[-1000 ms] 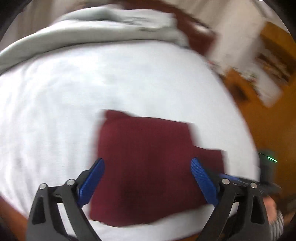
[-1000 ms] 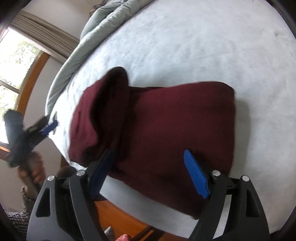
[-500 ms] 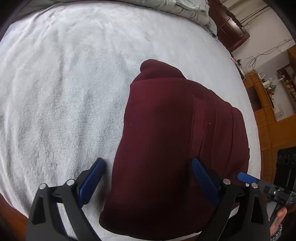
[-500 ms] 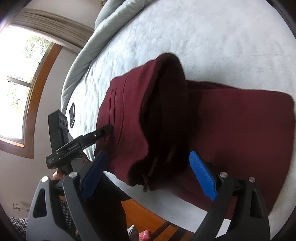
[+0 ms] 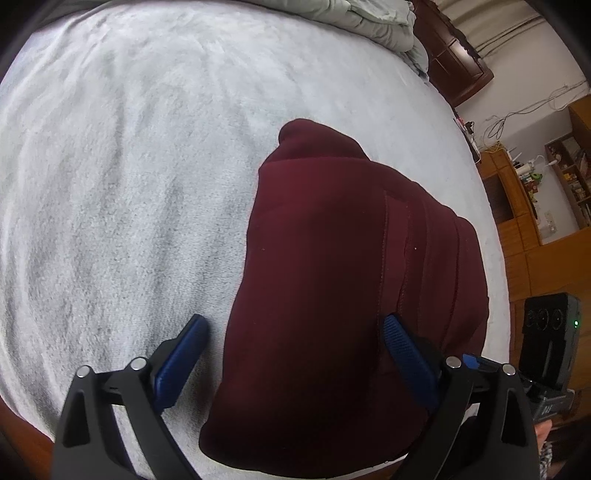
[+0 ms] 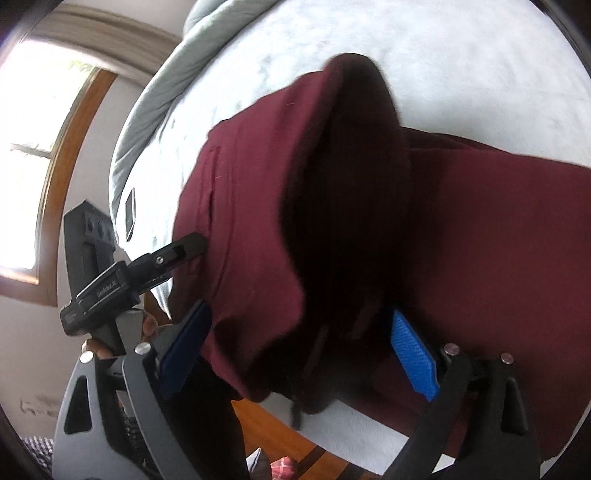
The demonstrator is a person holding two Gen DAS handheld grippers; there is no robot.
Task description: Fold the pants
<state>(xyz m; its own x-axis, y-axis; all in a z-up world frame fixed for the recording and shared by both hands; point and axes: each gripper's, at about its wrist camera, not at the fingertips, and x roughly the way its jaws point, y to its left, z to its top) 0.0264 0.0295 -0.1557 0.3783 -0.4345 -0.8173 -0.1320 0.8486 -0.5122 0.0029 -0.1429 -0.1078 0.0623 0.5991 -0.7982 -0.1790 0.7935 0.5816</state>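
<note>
Since a second ago I have brought both tongs in close: the pants (image 5: 332,277) filled only the middle of my left view then, and now they fill its right half and most of my right view. A flap of cloth (image 6: 347,177) that lay low then now stands up higher in the right view.

My left tongs (image 5: 291,358) are spread wide, one pad over the bedspread (image 5: 122,184) and one over the cloth, pinching nothing. My right tongs (image 6: 299,350) are spread wide too, with the near edge of the pants between the pads; I cannot tell if the pads touch it.

The pants are dark red, folded into a thick block at the near edge of the bed, with seams running along the right side.

The bedspread is white and fuzzy. A grey quilt (image 5: 369,18) is bunched at the far end. Wooden cabinets (image 5: 517,206) stand to the right, and a window (image 6: 33,122) shows at the left.
</note>
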